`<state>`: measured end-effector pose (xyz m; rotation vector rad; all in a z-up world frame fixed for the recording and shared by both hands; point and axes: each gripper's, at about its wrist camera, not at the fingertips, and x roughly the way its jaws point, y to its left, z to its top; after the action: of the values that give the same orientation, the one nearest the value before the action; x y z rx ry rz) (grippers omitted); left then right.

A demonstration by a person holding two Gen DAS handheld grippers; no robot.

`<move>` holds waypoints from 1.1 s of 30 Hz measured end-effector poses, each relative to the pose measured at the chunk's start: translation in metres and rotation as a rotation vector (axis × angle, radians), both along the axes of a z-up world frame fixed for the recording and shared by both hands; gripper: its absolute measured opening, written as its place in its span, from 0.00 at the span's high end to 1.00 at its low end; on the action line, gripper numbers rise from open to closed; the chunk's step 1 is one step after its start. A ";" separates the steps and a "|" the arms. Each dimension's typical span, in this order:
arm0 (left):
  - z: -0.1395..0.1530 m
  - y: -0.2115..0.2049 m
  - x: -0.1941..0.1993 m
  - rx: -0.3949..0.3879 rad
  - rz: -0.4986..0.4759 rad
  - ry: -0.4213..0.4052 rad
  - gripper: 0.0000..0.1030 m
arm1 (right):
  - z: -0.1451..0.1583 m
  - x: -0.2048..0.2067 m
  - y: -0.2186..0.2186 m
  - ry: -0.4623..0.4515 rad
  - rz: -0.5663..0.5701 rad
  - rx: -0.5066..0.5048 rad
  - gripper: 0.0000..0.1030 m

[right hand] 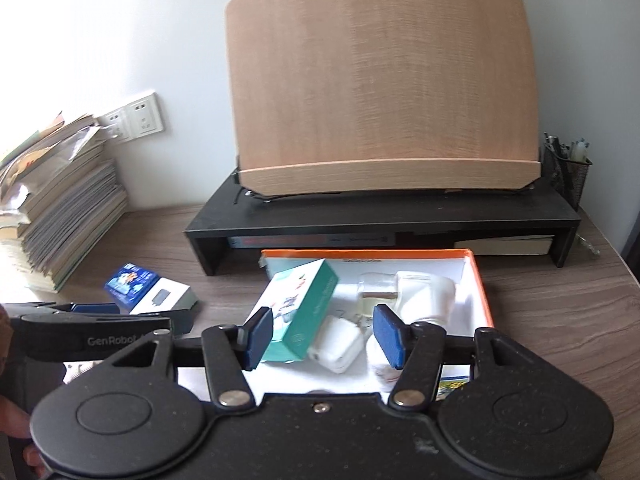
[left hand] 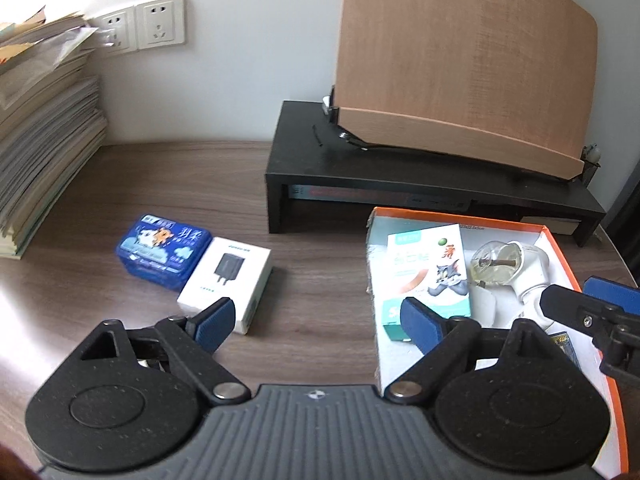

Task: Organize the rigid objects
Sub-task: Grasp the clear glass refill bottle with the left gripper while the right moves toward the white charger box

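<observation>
In the left wrist view, my left gripper stands open above bare desk with nothing between its fingers. A blue tin and a white charger box lie side by side just beyond its left finger. To the right is an orange-rimmed tray box holding a teal cartoon box and a plug-in device with a glass bottle. In the right wrist view, my right gripper hangs open over the tray box, above the teal box and a white adapter, gripping nothing.
A black desk riser carries a wooden book stand behind the tray. A tall stack of magazines fills the left, below wall sockets. A mesh pen holder stands at the riser's right end.
</observation>
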<state>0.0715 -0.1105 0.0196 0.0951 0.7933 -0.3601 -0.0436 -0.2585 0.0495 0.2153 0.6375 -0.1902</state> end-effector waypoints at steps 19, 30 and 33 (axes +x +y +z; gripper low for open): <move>-0.008 0.122 -0.035 -0.005 0.243 0.013 0.07 | 0.000 0.008 0.086 0.012 0.196 -0.025 0.32; -0.030 0.144 -0.029 0.018 0.198 0.022 0.04 | -0.005 0.013 0.100 0.029 0.208 -0.027 0.32; -0.037 0.147 -0.026 0.042 0.156 0.002 0.04 | -0.007 0.015 0.098 0.036 0.193 -0.024 0.32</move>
<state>0.0458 0.0368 -0.0177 0.0712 0.8049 -0.1960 -0.0289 -0.1601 0.0429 0.1264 0.6876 -0.0158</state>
